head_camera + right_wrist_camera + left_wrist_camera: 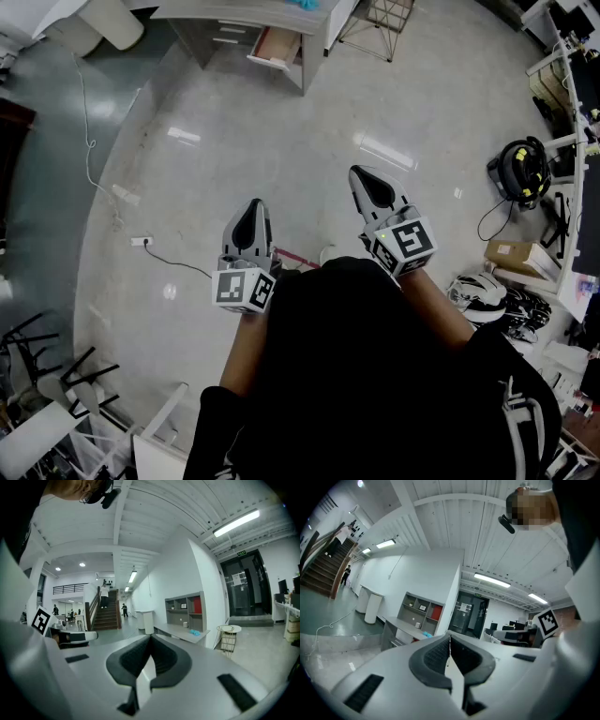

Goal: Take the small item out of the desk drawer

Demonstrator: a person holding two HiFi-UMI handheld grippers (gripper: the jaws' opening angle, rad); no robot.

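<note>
Far from the desk point(244, 13), the left gripper point(253, 206) and right gripper point(362, 175) are held closed, empty; the drawer's point(274, 49) unseen small item is presumed light, pinchable widthwise.

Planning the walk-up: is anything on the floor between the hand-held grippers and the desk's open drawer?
Nothing visible. Bare floor lies between the left hand-held gripper, the right hand-held gripper and the open drawer. The cable runs off to the left; the wire stand sits right of the desk.

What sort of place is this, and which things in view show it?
Likely an open-plan office or workshop hall: a grey desk with an open drawer, wall shelves, and a staircase.
</note>
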